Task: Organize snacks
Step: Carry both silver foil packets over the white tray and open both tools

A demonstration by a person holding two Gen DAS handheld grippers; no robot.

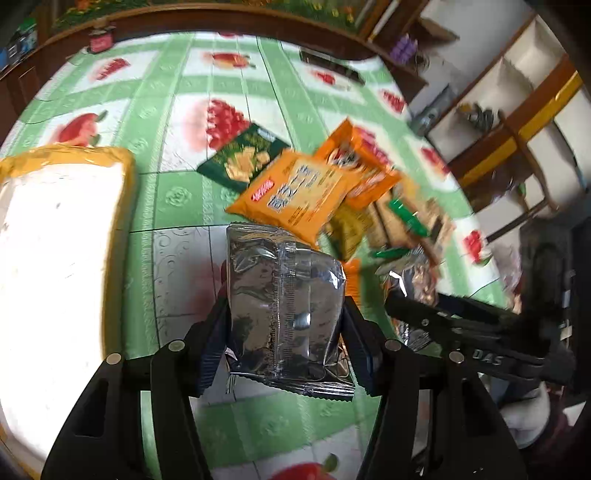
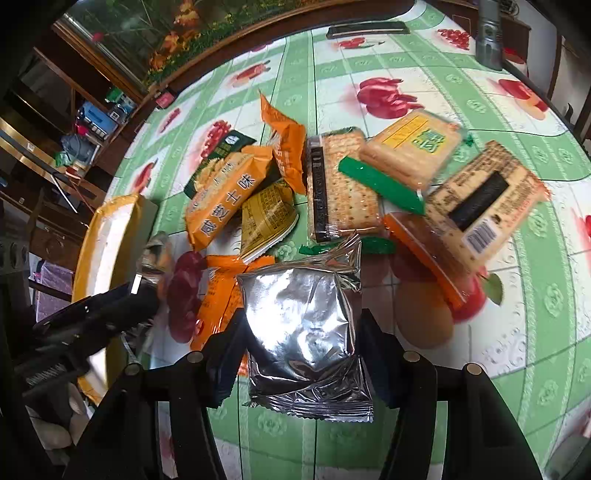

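My left gripper [image 1: 284,295] is shut on a silver foil snack packet [image 1: 284,306] and holds it above the tablecloth. My right gripper [image 2: 301,321] is shut on another silver foil packet [image 2: 303,332]. Beyond them lies a pile of snacks: an orange cracker packet [image 1: 299,192] [image 2: 221,199], a dark green packet [image 1: 240,158], clear-wrapped crackers [image 2: 343,184] and a beige barcode packet [image 2: 484,206]. A yellow-rimmed white box [image 1: 55,236] [image 2: 110,236] stands left of the pile. The right gripper shows in the left wrist view [image 1: 461,328]; the left gripper shows in the right wrist view [image 2: 110,306].
A green-and-white fruit-print tablecloth [image 1: 177,122] covers the table. A dark flat object [image 2: 367,29] lies near the far edge. A grey flask [image 2: 487,33] stands at the far right. Wooden shelves [image 1: 517,103] and chairs stand beyond the table.
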